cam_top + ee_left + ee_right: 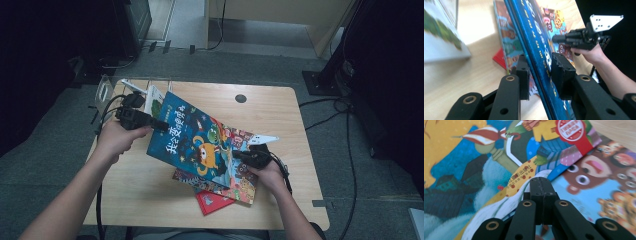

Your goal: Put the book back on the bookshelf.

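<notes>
Blue book (pixel 200 140) cover: yellow Chinese title, too blurred to read.

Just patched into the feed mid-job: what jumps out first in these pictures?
The blue picture book with an orange monster on its cover, tilted up off the table's middle. The left gripper clamps its edge, one jaw on each side, while the right gripper, jaws together, pokes at its lower corner. Under it lie a colourful book and a red book.
</notes>
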A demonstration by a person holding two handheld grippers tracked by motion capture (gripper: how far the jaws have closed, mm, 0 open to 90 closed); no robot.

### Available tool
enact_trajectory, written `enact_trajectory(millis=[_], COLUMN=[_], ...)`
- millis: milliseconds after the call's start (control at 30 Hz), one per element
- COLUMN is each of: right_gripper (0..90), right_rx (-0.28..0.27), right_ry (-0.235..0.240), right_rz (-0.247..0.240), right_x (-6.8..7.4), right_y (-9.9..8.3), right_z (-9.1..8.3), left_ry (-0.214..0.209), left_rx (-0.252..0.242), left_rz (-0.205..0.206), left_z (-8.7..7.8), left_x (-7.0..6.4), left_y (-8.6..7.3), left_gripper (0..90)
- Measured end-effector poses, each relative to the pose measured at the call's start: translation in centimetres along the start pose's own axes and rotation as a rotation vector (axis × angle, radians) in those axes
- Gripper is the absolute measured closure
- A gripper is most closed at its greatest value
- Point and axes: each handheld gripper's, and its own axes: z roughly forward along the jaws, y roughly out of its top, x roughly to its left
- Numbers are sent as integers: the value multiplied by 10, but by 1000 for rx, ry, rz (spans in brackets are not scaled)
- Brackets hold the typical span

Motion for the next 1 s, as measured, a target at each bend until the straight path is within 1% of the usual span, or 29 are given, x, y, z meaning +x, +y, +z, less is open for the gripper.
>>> enact_trajectory(millis=[67, 100, 133, 233, 267, 367, 467, 500, 567, 633, 700, 767, 833, 867, 933, 967, 1000], right_gripper=[900, 900, 900, 900, 900, 900, 900, 900, 900, 900, 900, 900, 900, 900, 900, 873, 815], right_rx=[-1, 1, 2, 6, 8, 7, 24, 21, 20, 27, 28, 33, 31, 30, 28, 27, 25], right_ry=[5, 1, -5, -19, -20, -16, -14, -15, -15, -19, -24, -29, -33, -34, -31, -30, -30], right_rz=[-18, -34, -47, -79, -83, -80, -75, -83, -93, -101, -113, -122, -128, -130, -134, -132, -131], right_x=[4, 7, 9, 14, 14, 15, 16, 17, 18, 19, 20, 21, 22, 22, 22, 21, 21], right_y=[1, 2, 3, 4, 5, 6, 9, 9, 9, 10, 10, 11, 11, 11, 10, 10, 10], right_z=[3, 5, 7, 9, 10, 11, 13, 14, 15, 16, 16, 16, 16, 16, 16, 16, 16], left_ry=[-16, -15, -5, 18, 29, 66, 72, 75, 74, 72, 66, 59, 61, 57, 23, 25, 34], left_rx=[4, 8, 14, 55, 63, 89, 112, 118, 126, 134, 144, 151, 161, 164, 156, 161, 173], left_rz=[5, 4, 8, 13, 7, 10, 9, -1, -12, -13, -27, -25, -17, -11, -15, -14, -10], left_z=[-5, -7, -7, -8, -8, -7, -7, -7, -6, -5, -3, 1, 5, 6, 6, 6, 4], left_x=[-4, -7, -10, -17, -20, -28, -32, -33, -34, -35, -34, -37, -40, -41, -42, -42, -42], left_y=[8, 11, 14, 24, 27, 37, 47, 50, 55, 58, 61, 62, 61, 62, 62, 63, 64], left_gripper=[720, 732, 736, 737, 739, 737, 747, 750, 760, 766, 769, 773, 773, 773, 793, 796, 801])
